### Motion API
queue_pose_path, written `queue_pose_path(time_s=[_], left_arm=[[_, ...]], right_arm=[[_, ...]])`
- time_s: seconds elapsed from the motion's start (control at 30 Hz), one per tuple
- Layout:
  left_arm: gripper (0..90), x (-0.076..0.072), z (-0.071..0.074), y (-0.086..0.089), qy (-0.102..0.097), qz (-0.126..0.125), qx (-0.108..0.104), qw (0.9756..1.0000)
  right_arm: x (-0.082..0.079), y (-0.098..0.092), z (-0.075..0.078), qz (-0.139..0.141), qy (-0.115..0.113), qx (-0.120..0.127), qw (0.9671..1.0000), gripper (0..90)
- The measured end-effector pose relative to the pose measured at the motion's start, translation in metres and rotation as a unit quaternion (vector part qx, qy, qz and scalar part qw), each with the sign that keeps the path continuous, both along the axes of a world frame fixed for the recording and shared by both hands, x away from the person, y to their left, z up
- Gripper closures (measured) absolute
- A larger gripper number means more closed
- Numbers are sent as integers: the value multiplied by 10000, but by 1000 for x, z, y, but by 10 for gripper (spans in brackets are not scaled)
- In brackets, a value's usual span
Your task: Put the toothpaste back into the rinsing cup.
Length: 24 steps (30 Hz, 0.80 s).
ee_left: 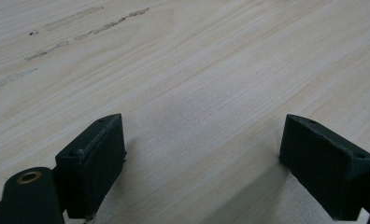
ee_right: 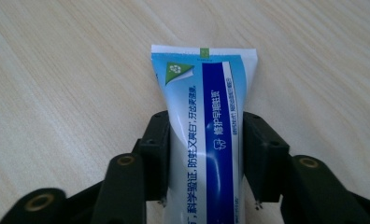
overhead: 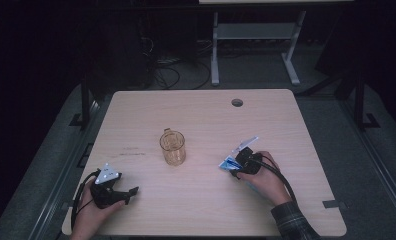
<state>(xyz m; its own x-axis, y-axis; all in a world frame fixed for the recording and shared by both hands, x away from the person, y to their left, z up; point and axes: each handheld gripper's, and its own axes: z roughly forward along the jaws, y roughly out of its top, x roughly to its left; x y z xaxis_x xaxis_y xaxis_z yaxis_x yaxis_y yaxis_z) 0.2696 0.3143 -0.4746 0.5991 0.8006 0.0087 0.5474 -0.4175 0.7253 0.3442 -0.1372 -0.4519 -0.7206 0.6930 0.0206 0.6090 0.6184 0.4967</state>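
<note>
Toward the lower right of the high view, our right tongs (overhead: 234, 167) lie low on the counter (overhead: 206, 210) with a blue and white toothpaste tube (overhead: 229, 163) at their tips. A clear glass mug (overhead: 172, 147) stands upright near the middle of the frame, well apart from both hands. At lower left our left tongs (overhead: 128, 192) rest on the wood, with nothing near their tips.

Looking along the left tongs (ee_left: 199, 154) in the left gripper view, we see the jaws spread wide, released, with bare counter (ee_left: 197, 60) between them.

Across the right gripper view the tube (ee_right: 204, 116) lies flat and runs straight up the middle of the frame, its crimped flat end farthest from us. Our right tongs (ee_right: 204, 154) sit on either side of its body, the pads (ee_right: 157, 149) touching the tube's edges, so we judge it grasped, though lightly.

We expect the tube to be light, soft and somewhat slick; a hard squeeze would dent it or push paste toward the cap. Taking it across the fuller middle of the body, as now, seems safer than the thin crimped end, which could fold and slip.
</note>
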Motion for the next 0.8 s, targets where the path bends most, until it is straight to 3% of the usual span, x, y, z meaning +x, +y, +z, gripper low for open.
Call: queue_pose_path(time_s=[0.2, 0.37, 0.5, 0.8], left_arm=[[132, 0, 0, 0, 0, 0, -3, 10000], [132, 0, 0, 0, 0, 3, -3, 10000], [132, 0, 0, 0, 1, 1, -5, 10000], [133, 0, 0, 0, 1, 2, -3, 10000]], right_arm=[[1, -1, 3, -28, 110, -53, 9999, 687], [2, -8, 5, -109, 232, 279, 9993, 725], [3, -11, 6, -121, 240, 402, 9988, 724], [-2, -25, 19, -252, 106, 913, 9954, 730]])
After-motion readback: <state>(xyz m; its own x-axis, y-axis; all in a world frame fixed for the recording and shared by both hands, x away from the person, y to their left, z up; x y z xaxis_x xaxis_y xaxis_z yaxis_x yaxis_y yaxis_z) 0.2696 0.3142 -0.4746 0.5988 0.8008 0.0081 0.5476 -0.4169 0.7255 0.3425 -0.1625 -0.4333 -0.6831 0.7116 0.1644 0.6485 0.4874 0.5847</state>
